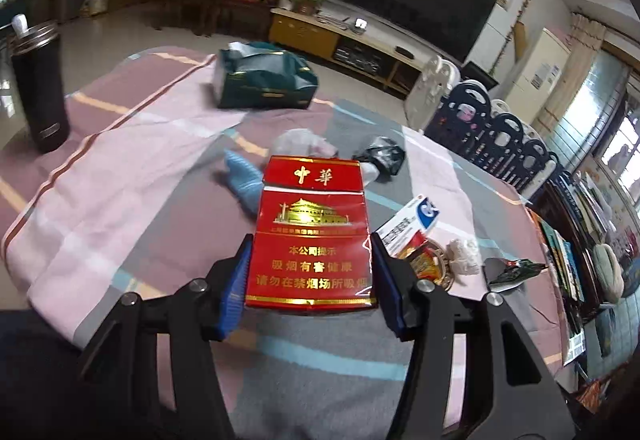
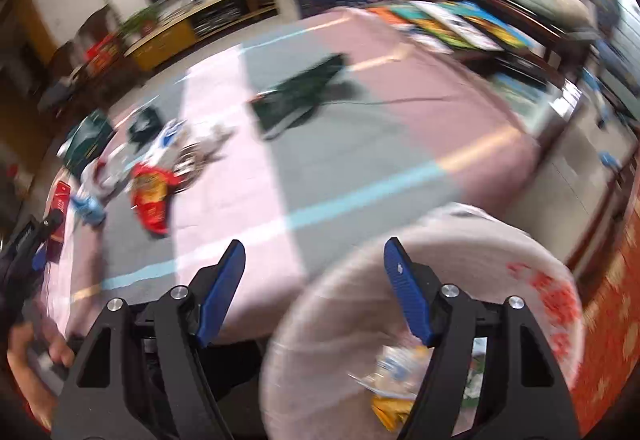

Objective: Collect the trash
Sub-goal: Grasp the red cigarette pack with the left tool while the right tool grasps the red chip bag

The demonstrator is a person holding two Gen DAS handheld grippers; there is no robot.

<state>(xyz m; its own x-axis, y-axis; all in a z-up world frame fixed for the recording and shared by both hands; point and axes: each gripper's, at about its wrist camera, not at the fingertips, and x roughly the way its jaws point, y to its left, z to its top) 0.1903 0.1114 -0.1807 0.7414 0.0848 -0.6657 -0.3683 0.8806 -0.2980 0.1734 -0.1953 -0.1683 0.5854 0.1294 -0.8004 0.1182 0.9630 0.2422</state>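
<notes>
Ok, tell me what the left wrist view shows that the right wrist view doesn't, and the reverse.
Only the left wrist view: the red cigarette pack seen close up between the left gripper fingers, a black tumbler at far left, and a white gauze roll.

Only the right wrist view: the open right gripper, and a pale trash bag with wrappers already inside, blurred.

Both: the striped tablecloth, the blue glove, the teal tissue pack, and the cigarette pack, small at the right view's edge.

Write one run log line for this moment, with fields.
left hand-held gripper: shut on red pack | right hand-held gripper: open, empty | bag: some trash inside
</notes>
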